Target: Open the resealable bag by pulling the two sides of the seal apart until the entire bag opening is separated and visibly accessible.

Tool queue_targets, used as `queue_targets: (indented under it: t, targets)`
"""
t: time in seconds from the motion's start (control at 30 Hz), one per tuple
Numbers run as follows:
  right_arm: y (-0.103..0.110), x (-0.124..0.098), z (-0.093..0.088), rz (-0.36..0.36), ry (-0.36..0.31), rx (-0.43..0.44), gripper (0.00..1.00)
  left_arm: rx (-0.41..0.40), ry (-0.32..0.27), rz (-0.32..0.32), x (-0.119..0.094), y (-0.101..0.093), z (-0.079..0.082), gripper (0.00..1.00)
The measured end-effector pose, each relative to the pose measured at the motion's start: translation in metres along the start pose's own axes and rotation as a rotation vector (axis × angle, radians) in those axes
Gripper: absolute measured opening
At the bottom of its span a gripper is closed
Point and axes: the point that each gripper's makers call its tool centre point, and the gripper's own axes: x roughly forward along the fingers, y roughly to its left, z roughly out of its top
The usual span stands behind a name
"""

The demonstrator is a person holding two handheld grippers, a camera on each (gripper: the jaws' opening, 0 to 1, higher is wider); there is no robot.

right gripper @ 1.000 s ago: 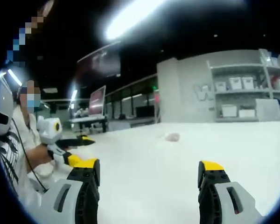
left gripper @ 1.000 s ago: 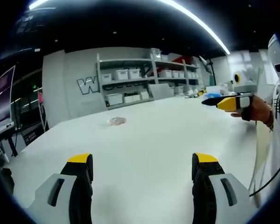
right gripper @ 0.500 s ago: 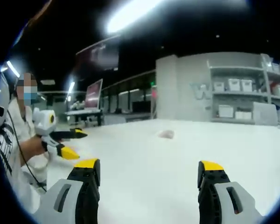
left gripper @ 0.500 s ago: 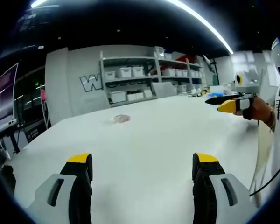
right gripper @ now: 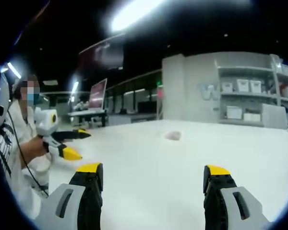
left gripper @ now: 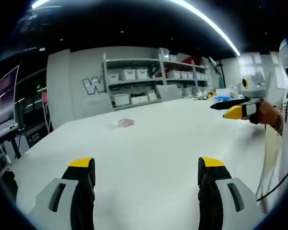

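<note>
Left gripper view: the left gripper (left gripper: 146,170) has its grey, yellow-tipped jaws spread wide with nothing between them, above a smooth matte white table (left gripper: 158,143). The resealable bag (left gripper: 124,123), small, crumpled and translucent, lies flat far out on the table, well apart from the jaws. At the right edge the right gripper (left gripper: 228,109) shows in a hand (left gripper: 265,112), jaws parted, empty. Grey shelving (left gripper: 149,81) with white bins stands behind.

Right gripper view: own jaws wide apart, empty. The bag (right gripper: 173,135) lies mid-table, distant. At left the left gripper (right gripper: 79,143), jaws apart.
</note>
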Motion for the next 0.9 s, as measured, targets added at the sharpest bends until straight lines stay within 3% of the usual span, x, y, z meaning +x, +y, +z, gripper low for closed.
queue_targets:
  t: [0.9]
  targets:
    - [0.000,0.032,0.009,0.023,0.078,-0.184,0.68,-0.024,-0.019,0.007,-0.006,0.008,-0.001,0.87]
